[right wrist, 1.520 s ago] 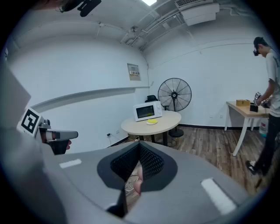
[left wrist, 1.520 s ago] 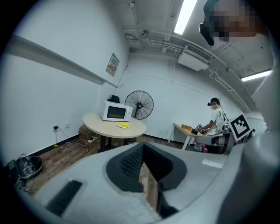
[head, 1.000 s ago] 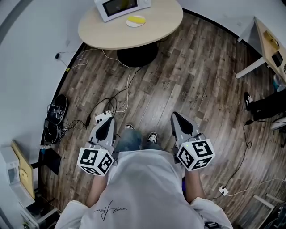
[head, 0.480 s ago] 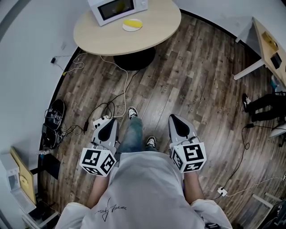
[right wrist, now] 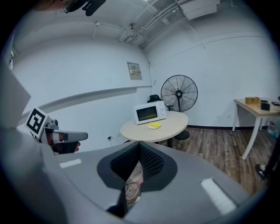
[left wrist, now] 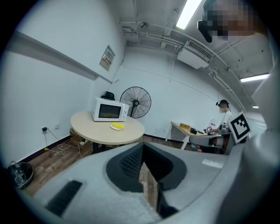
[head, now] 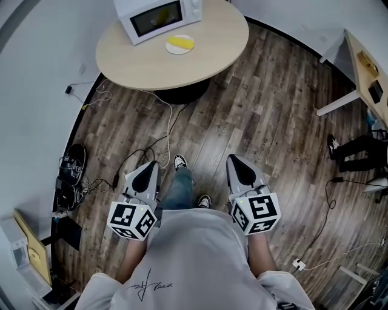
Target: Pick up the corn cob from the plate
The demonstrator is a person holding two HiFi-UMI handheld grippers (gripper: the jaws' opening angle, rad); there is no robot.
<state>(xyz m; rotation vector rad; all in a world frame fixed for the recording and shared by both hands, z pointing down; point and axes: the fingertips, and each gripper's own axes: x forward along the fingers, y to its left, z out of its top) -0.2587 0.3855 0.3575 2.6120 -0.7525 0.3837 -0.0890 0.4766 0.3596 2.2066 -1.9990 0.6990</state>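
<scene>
A yellow corn cob [head: 179, 41] lies on a small white plate [head: 171, 48] on a round wooden table [head: 206, 57], just in front of a white microwave [head: 159, 17]. The left gripper view shows the corn cob [left wrist: 117, 125] far ahead, and so does the right gripper view, where the corn cob [right wrist: 154, 124] is small on the table. My left gripper [head: 150, 164] and right gripper [head: 233, 159] are held at waist height over the wooden floor, well short of the table. Both are shut with nothing in them.
Cables [head: 151, 142] trail over the floor between me and the table, and dark shoes [head: 71, 160] lie by the left wall. A standing fan [left wrist: 139, 103] is behind the table. A desk [head: 364, 66] stands at the right, with a person [left wrist: 223, 116] seated there.
The table and plate have drawn nearer in the head view as the person steps forward. Both grippers went forward with the body and stayed shut.
</scene>
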